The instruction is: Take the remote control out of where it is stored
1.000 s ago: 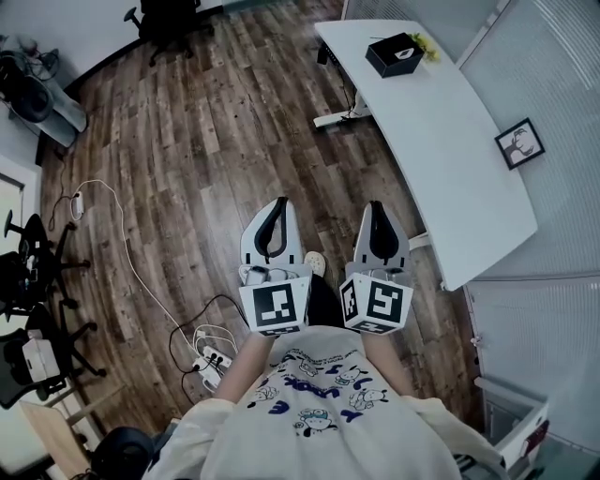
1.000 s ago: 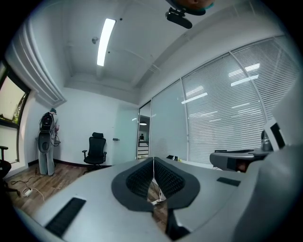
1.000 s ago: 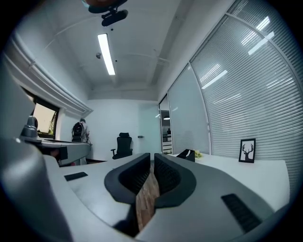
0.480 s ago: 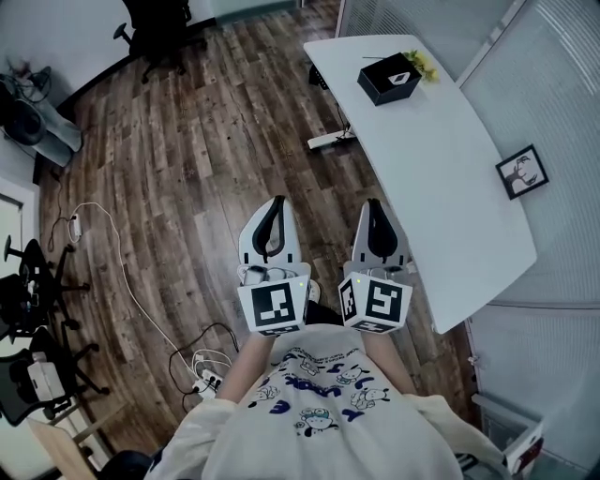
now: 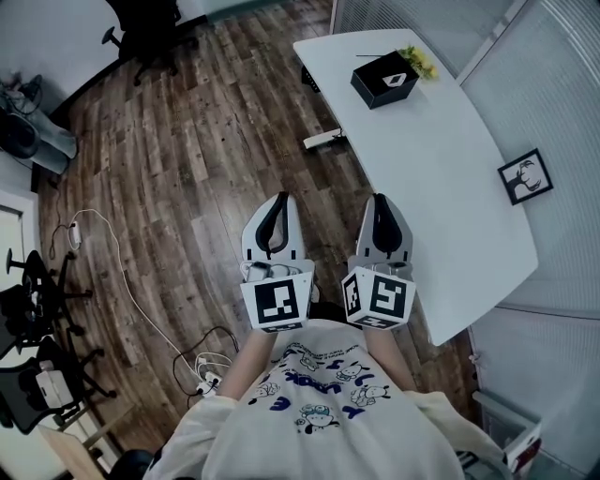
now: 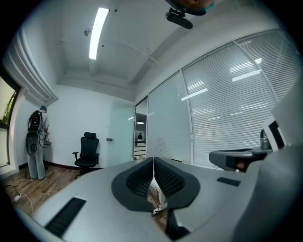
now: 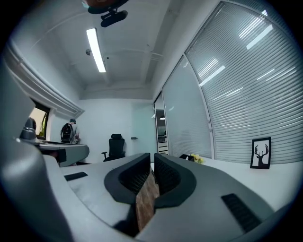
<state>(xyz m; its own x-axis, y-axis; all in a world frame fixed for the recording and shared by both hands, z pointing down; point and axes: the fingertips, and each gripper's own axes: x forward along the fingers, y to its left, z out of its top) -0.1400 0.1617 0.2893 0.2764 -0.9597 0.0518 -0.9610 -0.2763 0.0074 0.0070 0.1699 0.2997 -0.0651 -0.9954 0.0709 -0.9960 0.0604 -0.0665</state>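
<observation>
No remote control can be seen, but a black square box [image 5: 384,79] sits at the far end of the long white worktop [image 5: 441,178], well away from the left gripper [image 5: 277,199] and right gripper [image 5: 379,199], both closed tight on nothing.

Dark wood-plank floor [image 5: 206,141] covers the room. A long, curved white worktop [image 5: 450,206] runs along the right side, beside a wall of closed white blinds [image 5: 553,84]. A framed deer picture [image 5: 523,176] stands at its edge by the blinds. A black office chair [image 5: 141,21] sits near the white back wall [image 6: 66,123]. A white cable [image 5: 119,246] trails across the floor toward a power strip [image 5: 208,380]. A strip light [image 6: 98,32] glows on the ceiling.
</observation>
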